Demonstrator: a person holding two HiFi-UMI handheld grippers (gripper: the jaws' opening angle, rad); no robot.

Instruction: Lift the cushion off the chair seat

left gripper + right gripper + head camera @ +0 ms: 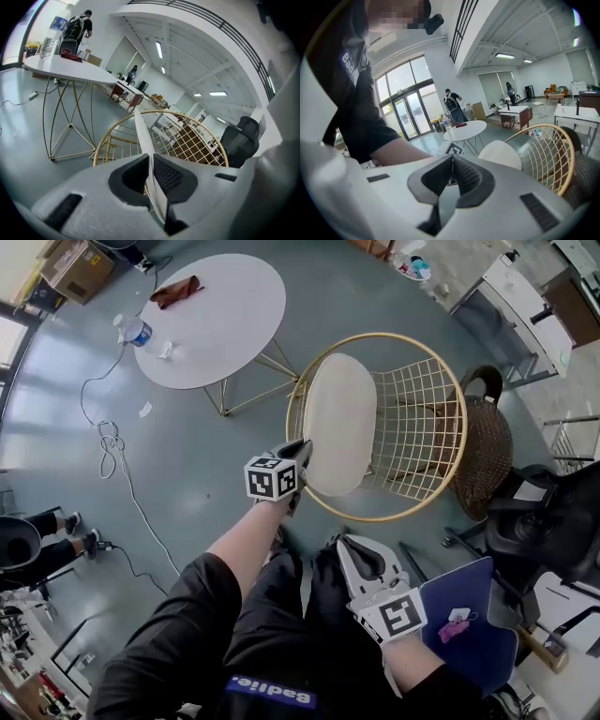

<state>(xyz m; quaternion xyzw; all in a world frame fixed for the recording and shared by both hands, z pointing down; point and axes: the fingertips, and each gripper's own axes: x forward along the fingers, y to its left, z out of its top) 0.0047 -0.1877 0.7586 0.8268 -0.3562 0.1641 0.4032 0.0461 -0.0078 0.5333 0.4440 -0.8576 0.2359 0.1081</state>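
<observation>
On the grey hall floor (187, 456), a wire chair (441, 427) is seen at one o'clock. The cushion (339, 423) is tipped up from its seat, its thin near edge clamped in the left gripper (300, 452), seemingly as the easiest hold. The right gripper (354, 549), at five o'clock, is shut on nothing.

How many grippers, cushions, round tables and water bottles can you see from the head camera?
Grippers, the left gripper and the right gripper: 2
cushion: 1
round table: 1
water bottle: 1
Total: 5
</observation>
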